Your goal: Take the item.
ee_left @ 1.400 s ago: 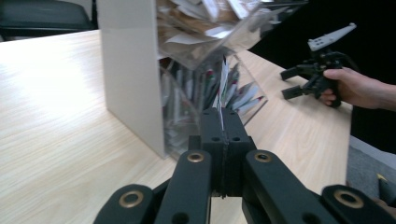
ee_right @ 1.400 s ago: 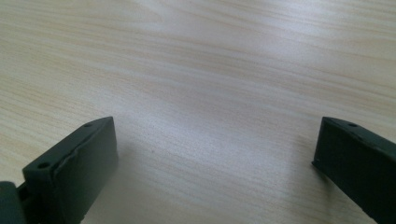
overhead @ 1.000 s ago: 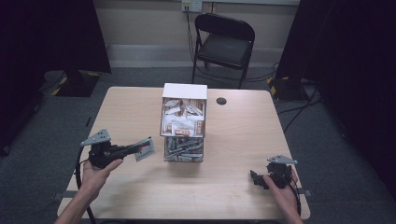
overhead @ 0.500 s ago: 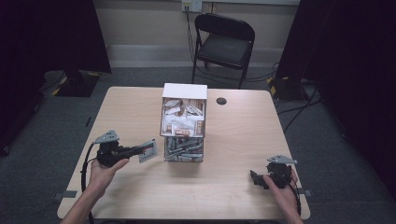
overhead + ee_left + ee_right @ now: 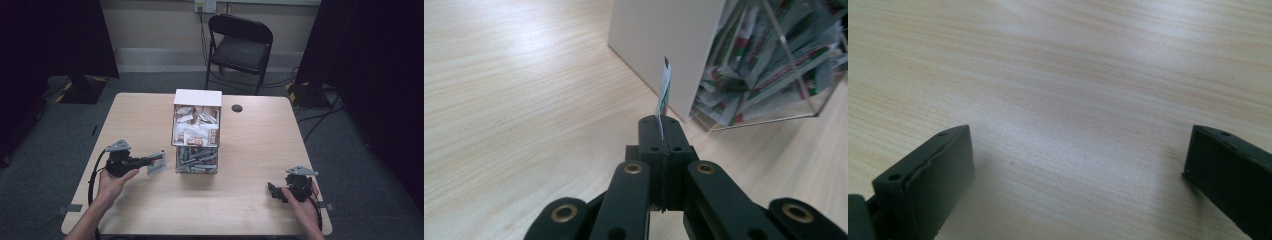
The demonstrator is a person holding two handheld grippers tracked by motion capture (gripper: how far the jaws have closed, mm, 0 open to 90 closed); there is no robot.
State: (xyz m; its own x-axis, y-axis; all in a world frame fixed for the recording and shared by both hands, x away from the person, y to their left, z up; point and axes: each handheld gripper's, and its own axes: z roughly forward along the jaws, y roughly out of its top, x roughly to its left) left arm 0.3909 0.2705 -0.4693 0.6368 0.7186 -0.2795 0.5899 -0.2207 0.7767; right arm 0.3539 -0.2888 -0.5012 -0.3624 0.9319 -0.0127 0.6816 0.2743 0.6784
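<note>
A clear two-tier box (image 5: 196,131) with a white back panel stands mid-table, stuffed with sachets; its lower tier (image 5: 769,65) holds white, green and red ones. My left gripper (image 5: 150,161) is just left of the box, shut on a thin sachet (image 5: 156,163) that stands edge-on above the jaws (image 5: 664,92). My right gripper (image 5: 272,190) rests near the table's front right corner, jaws wide apart over bare wood (image 5: 1078,150), nothing between them.
The wooden table (image 5: 260,145) has a small dark round hole (image 5: 237,108) behind the box on the right. A black folding chair (image 5: 240,47) stands beyond the far edge. Cables trail from each gripper off the front edge.
My left gripper has moved right and a little nearer the front edge, carrying the sachet close to the box's lower tier. The right gripper has stayed still.
</note>
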